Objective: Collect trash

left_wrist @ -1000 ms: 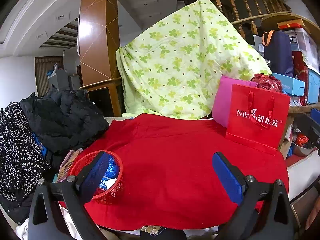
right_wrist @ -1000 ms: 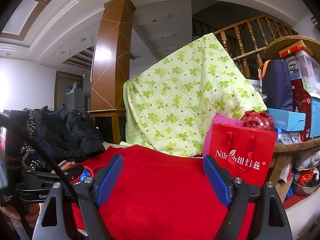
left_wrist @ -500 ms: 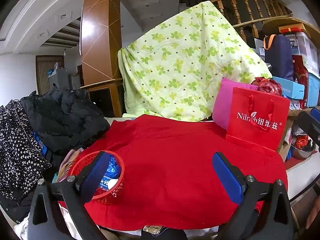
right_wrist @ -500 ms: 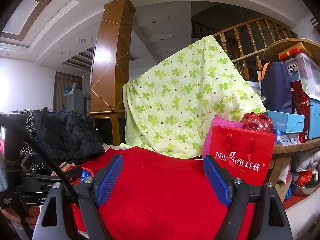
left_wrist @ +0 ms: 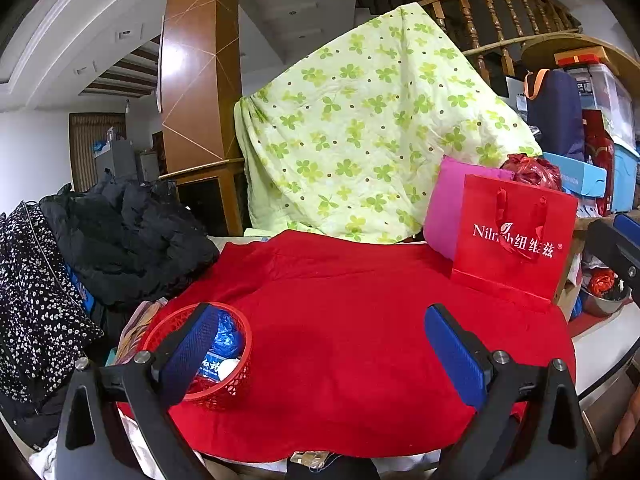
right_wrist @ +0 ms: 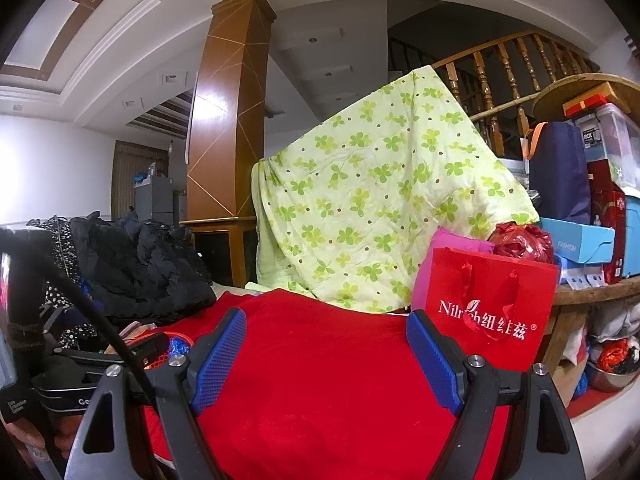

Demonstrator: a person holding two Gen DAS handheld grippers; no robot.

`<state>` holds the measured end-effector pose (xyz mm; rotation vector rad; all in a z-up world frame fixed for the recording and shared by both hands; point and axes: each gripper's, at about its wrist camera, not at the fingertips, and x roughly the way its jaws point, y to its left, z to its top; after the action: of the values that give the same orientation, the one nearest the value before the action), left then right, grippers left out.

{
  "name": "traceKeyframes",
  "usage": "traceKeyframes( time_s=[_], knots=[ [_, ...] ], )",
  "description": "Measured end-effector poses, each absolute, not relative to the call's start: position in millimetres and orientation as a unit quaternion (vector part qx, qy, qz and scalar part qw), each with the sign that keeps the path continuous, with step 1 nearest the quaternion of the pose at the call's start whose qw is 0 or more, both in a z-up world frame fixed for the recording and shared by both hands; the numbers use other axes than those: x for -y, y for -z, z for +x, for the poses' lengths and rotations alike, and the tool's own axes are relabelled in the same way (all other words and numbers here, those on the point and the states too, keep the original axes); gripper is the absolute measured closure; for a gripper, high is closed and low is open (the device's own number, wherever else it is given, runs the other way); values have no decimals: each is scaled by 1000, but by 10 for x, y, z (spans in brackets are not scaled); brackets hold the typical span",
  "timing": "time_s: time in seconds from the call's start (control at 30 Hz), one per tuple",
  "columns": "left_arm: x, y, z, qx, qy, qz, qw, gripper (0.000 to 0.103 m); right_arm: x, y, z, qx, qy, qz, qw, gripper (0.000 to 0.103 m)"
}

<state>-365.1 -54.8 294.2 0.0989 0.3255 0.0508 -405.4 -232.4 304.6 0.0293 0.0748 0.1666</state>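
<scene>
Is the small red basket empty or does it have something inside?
Not empty: the red basket holds blue wrappers and something white.

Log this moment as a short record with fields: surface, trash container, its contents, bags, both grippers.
surface: red cloth spread over the table
trash container: red mesh basket at the cloth's near left corner
contents: blue wrappers, a white item
bags: red paper bag upright at far right, pink bag behind it
left gripper: jaws open, holding nothing
right gripper: jaws open, holding nothing
loose trash on cloth: none visible

red mesh basket (left_wrist: 224, 380) upright, holding blue wrappers (left_wrist: 228, 334).
</scene>
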Motion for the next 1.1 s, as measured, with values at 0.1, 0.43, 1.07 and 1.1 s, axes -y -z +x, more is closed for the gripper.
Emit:
traceKeyframes(
  time_s=[0.1, 0.43, 1.07, 1.1],
  knots=[
    [539, -2942, -3654, -163, -25, 46, 985, 1, 2319, -3045, -4057, -36, -84, 15, 996, 18],
    [518, -2952, -3663, -164, -25, 45, 985, 1, 2316, -3056, -4059, -34, -82, 19, 996, 18],
    [511, -2955, -3493, -168, -27, 51, 984, 1, 2306, -3114, -3942, -23, -71, 31, 997, 16],
    [516, -2951, -3449, -169, -28, 52, 984, 1, 2321, -3131, -3903, -21, -71, 33, 997, 15]
  ],
)
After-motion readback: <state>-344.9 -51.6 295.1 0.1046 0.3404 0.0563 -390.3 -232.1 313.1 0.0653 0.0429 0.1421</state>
